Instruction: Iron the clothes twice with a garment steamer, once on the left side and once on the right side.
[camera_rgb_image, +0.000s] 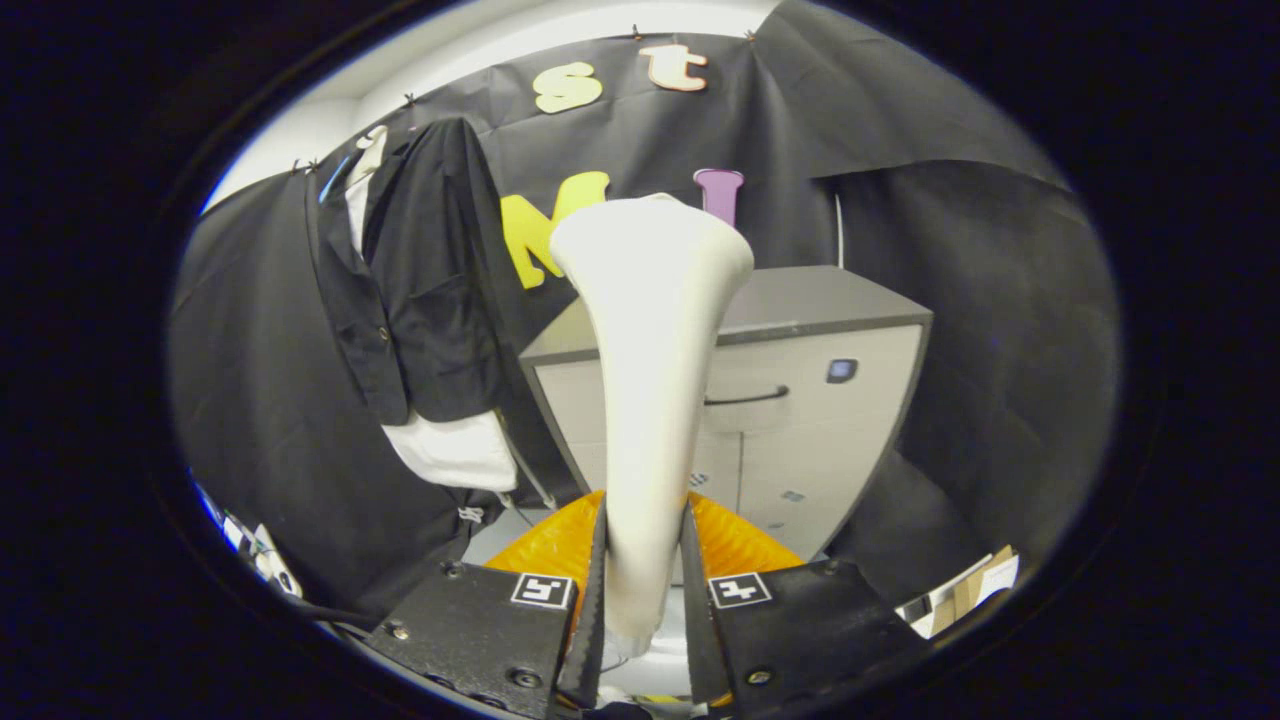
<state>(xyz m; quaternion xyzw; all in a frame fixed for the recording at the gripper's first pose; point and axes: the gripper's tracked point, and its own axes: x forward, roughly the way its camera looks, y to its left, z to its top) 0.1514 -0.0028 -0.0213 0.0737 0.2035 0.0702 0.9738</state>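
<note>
Smooth cream steamer (650, 380), flaring upward, clamped between gripper (645, 570) fingers; black jacket (420, 300) beyond.

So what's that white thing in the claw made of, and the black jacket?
The white steamer, held between the claw's fingers, looks like smooth matte plastic: even surface, soft sheen, no weave. The black jacket, hanging on the wall beyond, looks like woven cloth: it folds, droops and has buttons. The exact fabric is unclear.

Steamer (650, 380) clamped between the 2 fingers of the tool (645, 590), rising upright ahead. Jacket (420, 290) hung on the booth wall, left of steamer, over a shirt (455, 450). Cabinet (800, 400) behind steamer, right of jacket.
</note>
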